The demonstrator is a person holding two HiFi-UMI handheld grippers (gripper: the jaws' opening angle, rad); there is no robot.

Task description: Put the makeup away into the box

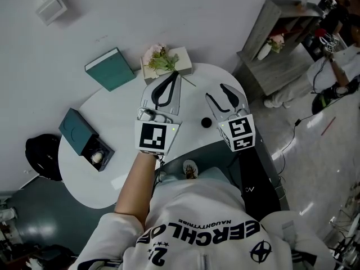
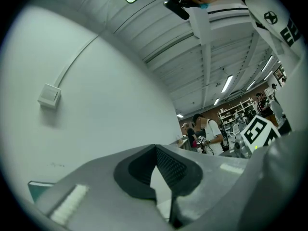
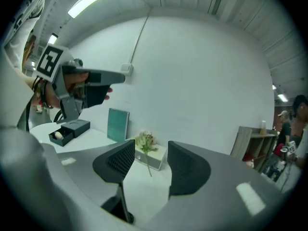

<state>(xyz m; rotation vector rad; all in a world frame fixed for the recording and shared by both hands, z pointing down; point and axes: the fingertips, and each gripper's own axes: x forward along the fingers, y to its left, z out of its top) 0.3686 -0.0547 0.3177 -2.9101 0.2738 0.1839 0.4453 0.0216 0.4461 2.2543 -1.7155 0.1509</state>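
At the left edge of the round white table (image 1: 121, 131) sits an open dark-teal box (image 1: 77, 131) with a pale rounded item in its tray. The left gripper (image 1: 174, 77) hovers over the far edge, jaws pressed together, empty. A small black round makeup pot (image 1: 206, 122) lies toward the near edge, just beside the right gripper (image 1: 215, 91), whose jaws are spread with nothing between them.

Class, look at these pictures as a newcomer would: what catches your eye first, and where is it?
Two grippers hang over the round white table: the left gripper shut, the right gripper open and empty. An open dark teal box holding a pale item sits at the table's left edge; a small black object lies by the right gripper.
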